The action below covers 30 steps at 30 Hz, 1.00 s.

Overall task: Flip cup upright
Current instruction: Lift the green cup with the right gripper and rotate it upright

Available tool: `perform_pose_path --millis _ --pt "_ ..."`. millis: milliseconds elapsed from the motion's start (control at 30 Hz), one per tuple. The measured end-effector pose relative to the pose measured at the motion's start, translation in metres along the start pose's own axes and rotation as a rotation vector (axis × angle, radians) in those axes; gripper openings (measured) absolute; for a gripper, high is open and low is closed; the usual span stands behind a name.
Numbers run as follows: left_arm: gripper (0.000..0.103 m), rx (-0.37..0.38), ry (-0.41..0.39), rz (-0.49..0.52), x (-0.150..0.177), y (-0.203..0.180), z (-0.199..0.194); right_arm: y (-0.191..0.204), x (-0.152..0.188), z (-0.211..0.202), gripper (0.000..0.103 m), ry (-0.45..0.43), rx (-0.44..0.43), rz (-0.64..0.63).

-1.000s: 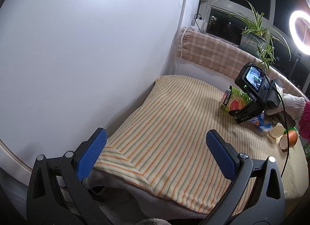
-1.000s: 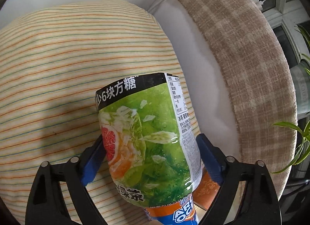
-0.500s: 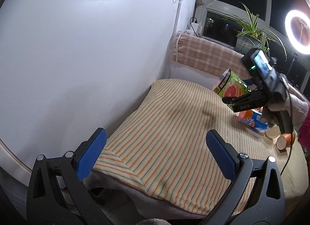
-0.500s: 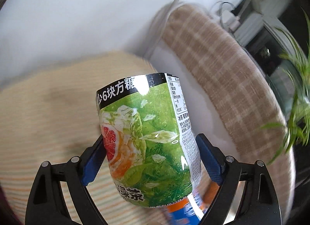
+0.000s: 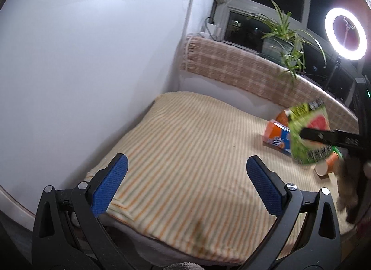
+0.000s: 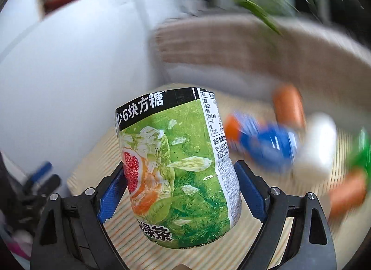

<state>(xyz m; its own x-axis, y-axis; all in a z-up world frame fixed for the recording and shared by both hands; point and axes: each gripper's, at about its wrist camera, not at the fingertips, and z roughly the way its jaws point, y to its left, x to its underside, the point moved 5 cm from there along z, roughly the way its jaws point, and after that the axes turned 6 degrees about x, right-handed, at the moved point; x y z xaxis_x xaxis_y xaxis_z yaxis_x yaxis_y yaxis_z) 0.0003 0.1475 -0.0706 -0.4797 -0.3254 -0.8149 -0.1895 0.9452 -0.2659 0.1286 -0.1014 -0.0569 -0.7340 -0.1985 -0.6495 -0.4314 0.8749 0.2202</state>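
My left gripper (image 5: pixel 185 181) hung wide apart over the striped cushion (image 5: pixel 197 149); at its far side my right gripper (image 5: pixel 324 136) clamped the green cup (image 5: pixel 306 137).

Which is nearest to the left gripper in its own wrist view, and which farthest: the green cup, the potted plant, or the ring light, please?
From the left gripper:
1. Green cup, held over the striped cloth, to the right.
2. Potted plant, on the sill behind the checked cloth.
3. Ring light, beyond the sill, upper right.
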Motion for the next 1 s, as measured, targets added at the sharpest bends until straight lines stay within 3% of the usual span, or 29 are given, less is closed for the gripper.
perform_pose_path --millis 133,267,433,1000 --pt "0.103 0.035 0.013 0.013 0.002 -0.017 0.009 -0.033 0.040 -0.016 0.089 0.029 -0.062 0.251" --pt "0.103 0.086 0.042 0.038 0.008 -0.044 0.018 -0.051 0.072 -0.024 0.089 0.053 -0.038 0.369" --pt "0.103 0.151 0.071 0.070 0.018 -0.077 0.023 -0.081 0.085 -0.015 0.090 0.087 -0.039 0.512" --pt "0.103 0.180 0.113 0.142 0.022 -0.113 0.028 -0.114 0.096 -0.013 0.091 0.083 -0.025 0.577"
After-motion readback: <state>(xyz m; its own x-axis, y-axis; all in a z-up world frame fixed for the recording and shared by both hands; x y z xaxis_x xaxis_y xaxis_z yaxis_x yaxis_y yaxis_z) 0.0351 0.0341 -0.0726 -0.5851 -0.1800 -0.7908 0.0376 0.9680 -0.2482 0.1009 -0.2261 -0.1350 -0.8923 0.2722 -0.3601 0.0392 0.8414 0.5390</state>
